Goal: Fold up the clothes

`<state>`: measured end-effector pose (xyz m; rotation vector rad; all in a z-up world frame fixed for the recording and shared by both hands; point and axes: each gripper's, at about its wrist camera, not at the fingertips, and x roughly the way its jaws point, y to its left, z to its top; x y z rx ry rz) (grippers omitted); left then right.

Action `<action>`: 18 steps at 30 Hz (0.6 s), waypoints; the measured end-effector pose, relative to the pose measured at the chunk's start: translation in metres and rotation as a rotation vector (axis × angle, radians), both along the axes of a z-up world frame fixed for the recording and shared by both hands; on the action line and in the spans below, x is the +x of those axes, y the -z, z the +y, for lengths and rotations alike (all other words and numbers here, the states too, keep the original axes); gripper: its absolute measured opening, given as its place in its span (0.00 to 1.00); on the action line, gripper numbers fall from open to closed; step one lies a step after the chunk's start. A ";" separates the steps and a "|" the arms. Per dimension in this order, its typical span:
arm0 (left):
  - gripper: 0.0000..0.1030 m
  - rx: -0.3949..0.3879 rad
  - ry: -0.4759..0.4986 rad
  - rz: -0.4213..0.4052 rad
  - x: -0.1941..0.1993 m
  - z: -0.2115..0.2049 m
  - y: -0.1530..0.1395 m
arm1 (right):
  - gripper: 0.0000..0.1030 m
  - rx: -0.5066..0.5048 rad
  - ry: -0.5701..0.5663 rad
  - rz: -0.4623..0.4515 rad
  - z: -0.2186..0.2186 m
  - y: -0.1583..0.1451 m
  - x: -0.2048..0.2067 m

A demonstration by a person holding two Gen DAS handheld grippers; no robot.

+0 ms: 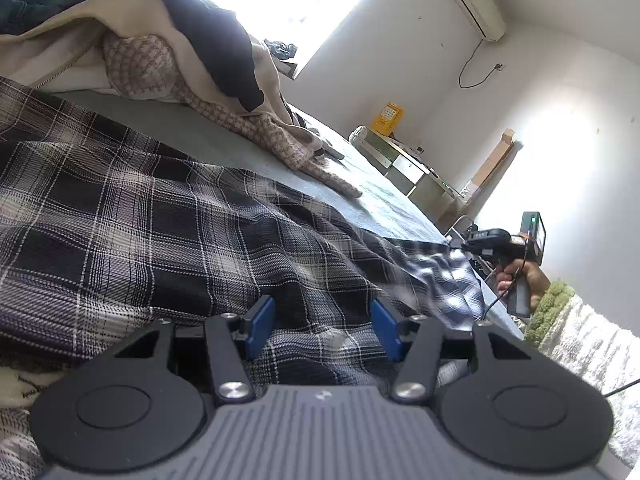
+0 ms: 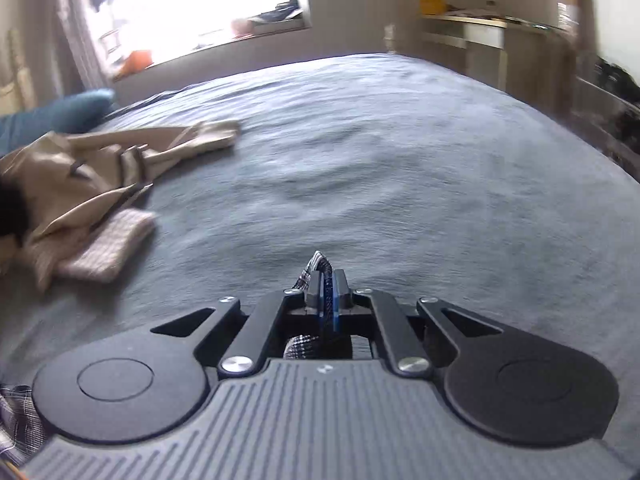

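A dark plaid shirt [image 1: 168,216] lies spread on the grey bed [image 1: 224,144]. My left gripper [image 1: 324,326] is open, its blue pads on either side of a fold of the plaid cloth, just above it. My right gripper [image 2: 327,292] is shut on a corner of the plaid shirt [image 2: 318,264], held a little above the bed [image 2: 400,168]. The right gripper also shows in the left wrist view [image 1: 460,245], at the shirt's far right end, pulling the cloth taut.
A pile of beige, dark and pink-checked clothes [image 1: 152,52] lies behind the shirt; it shows at the left in the right wrist view [image 2: 84,192]. A blue pillow [image 2: 52,120] lies beyond. A desk [image 2: 488,40] and a window [image 2: 200,8] stand past the bed.
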<state>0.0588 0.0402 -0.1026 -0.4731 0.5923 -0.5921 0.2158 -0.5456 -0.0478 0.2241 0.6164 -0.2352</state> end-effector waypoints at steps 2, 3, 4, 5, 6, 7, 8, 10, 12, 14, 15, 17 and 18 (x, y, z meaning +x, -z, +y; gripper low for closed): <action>0.54 -0.001 0.001 0.000 0.001 0.000 0.000 | 0.02 0.019 0.043 -0.005 -0.012 0.006 -0.005; 0.54 -0.002 0.001 0.000 0.001 0.000 0.001 | 0.02 0.030 0.064 -0.008 -0.018 0.009 -0.007; 0.54 -0.004 0.002 0.001 0.001 0.000 0.001 | 0.02 0.034 0.080 -0.009 -0.022 0.013 -0.008; 0.54 -0.005 0.002 0.001 0.001 0.000 0.001 | 0.00 0.037 0.096 -0.008 -0.026 0.016 -0.009; 0.54 -0.005 0.002 0.001 0.002 0.001 0.001 | 0.00 0.033 0.114 -0.005 -0.028 0.020 -0.010; 0.54 -0.005 0.002 0.001 0.002 0.001 0.001 | 0.00 0.032 0.120 0.002 -0.030 0.024 -0.009; 0.54 -0.005 0.002 0.001 0.002 0.001 0.001 | 0.00 0.041 0.130 0.007 -0.031 0.028 -0.008; 0.54 -0.006 0.002 0.001 0.003 0.001 0.001 | 0.00 0.030 0.147 0.022 -0.032 0.035 -0.005; 0.54 -0.008 0.003 0.002 0.002 0.001 0.001 | 0.00 0.017 0.188 0.035 -0.035 0.039 -0.003; 0.54 -0.010 0.003 0.001 0.001 0.002 0.001 | 0.00 0.066 0.210 0.015 -0.045 0.038 -0.006; 0.54 -0.010 0.003 0.001 0.001 0.002 0.001 | 0.02 0.076 0.227 0.003 -0.049 0.036 -0.010; 0.54 -0.013 0.003 0.002 0.001 0.002 0.001 | 0.03 0.083 0.238 -0.018 -0.055 0.028 -0.019; 0.54 -0.015 0.003 0.002 0.001 0.002 0.001 | 0.03 0.078 0.238 -0.017 -0.056 0.024 -0.024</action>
